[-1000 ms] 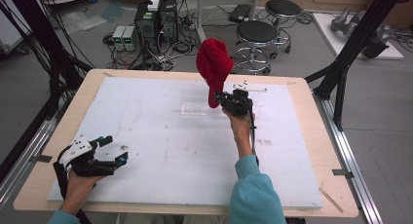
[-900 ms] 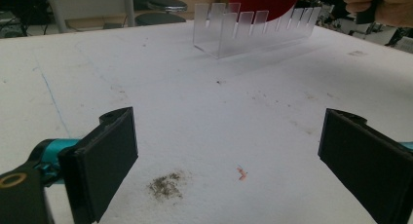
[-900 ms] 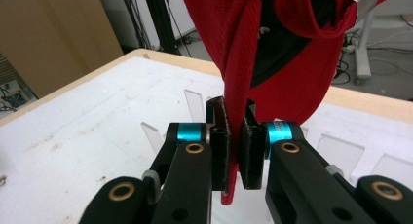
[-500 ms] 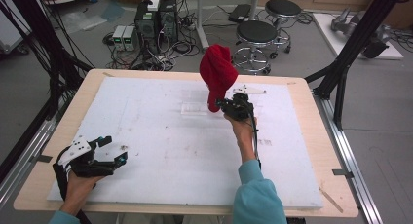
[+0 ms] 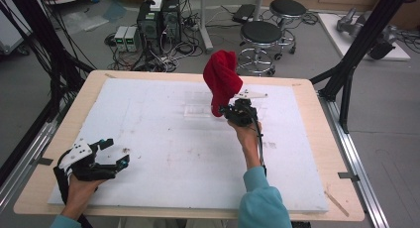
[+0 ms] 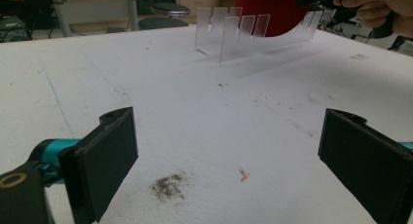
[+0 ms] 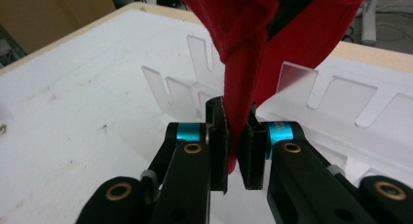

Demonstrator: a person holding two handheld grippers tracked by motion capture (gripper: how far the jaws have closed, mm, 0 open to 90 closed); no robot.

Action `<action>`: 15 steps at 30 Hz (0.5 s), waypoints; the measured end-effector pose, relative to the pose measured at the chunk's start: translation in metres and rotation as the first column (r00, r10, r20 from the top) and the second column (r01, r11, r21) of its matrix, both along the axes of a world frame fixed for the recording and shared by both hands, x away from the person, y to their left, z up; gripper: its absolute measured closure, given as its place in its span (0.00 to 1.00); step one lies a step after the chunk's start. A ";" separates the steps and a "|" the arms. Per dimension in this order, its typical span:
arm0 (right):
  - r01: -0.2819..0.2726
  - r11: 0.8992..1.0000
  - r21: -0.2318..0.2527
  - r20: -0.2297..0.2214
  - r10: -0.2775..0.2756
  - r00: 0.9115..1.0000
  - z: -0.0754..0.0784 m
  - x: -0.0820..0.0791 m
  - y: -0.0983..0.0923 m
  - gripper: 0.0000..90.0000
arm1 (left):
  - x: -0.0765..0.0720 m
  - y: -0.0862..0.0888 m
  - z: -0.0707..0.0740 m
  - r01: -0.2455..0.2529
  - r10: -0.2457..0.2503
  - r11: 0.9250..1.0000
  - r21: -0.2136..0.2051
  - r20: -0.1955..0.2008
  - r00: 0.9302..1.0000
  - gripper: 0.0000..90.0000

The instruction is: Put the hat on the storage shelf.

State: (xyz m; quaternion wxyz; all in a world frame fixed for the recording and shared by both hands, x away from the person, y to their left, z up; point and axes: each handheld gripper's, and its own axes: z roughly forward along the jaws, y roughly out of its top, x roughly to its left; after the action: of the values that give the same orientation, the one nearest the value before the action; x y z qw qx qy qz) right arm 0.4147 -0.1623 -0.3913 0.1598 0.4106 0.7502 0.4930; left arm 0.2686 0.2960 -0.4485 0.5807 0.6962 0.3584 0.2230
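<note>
A red cloth hangs bunched in the air above the far middle of the white board; it also shows as red cloth and red cloth. My right gripper is shut on its lower end, the cloth pinched between the pads of the right gripper. The jaws have just eased slightly wider, with the cloth still between them. A clear slotted acrylic rack stands right behind the cloth; the rack is close ahead. My left gripper rests open at the near left, nothing between the left gripper pads.
A white foam board covers most of the wooden table. Smudges mark the board near the left gripper. Black frame posts rise at the table's right and left. Stools and computer boxes stand on the floor beyond.
The right gripper and the red cloth have drifted slightly down and toward the near side. The left gripper has stayed put.
</note>
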 end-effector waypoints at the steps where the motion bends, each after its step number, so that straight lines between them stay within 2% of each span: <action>1: 0.003 1.000 0.000 -0.008 -0.003 1.000 0.000 -0.001 -0.001 0.86 | 0.000 0.000 0.000 -0.001 0.001 1.000 -0.002 0.001 1.000 0.09; 2: 0.007 1.000 -0.002 -0.011 -0.007 1.000 0.001 -0.002 -0.002 0.80 | 0.000 0.000 0.000 0.001 -0.001 1.000 0.000 0.001 1.000 0.09; 4: 0.015 1.000 -0.004 0.002 -0.014 1.000 0.005 -0.005 -0.004 0.78 | 0.000 0.001 0.000 0.001 -0.001 1.000 -0.003 0.002 1.000 0.09; 6: 0.023 1.000 -0.007 0.022 -0.023 1.000 0.010 -0.009 -0.006 0.69 | 0.000 0.001 0.000 0.001 -0.001 1.000 -0.004 0.001 1.000 0.09; 9: 0.030 0.999 -0.017 0.029 -0.030 0.999 0.013 -0.014 -0.009 0.64 | 0.000 0.002 0.000 0.003 -0.003 1.000 -0.012 -0.001 1.000 0.09; 12: 0.083 0.996 -0.033 0.084 -0.080 0.993 0.015 -0.029 -0.015 0.55 | 0.000 0.002 0.000 0.000 0.000 1.000 -0.014 0.005 1.000 0.09; 13: 0.099 0.994 -0.042 0.070 -0.096 0.993 0.015 -0.034 -0.018 0.49 | 0.000 0.002 0.000 -0.001 0.001 1.000 -0.016 0.007 1.000 0.09; 15: 0.105 0.993 -0.048 0.060 -0.102 0.993 0.017 -0.040 -0.022 0.44 | -0.001 0.003 0.000 -0.008 0.008 1.000 -0.029 0.007 1.000 0.09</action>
State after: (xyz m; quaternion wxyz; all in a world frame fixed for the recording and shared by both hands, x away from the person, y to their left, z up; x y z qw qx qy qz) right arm 0.3750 -0.1848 -0.3740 0.2169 0.4305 0.7353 0.4764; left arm 0.2677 0.2986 -0.4490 0.5909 0.6857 0.3623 0.2224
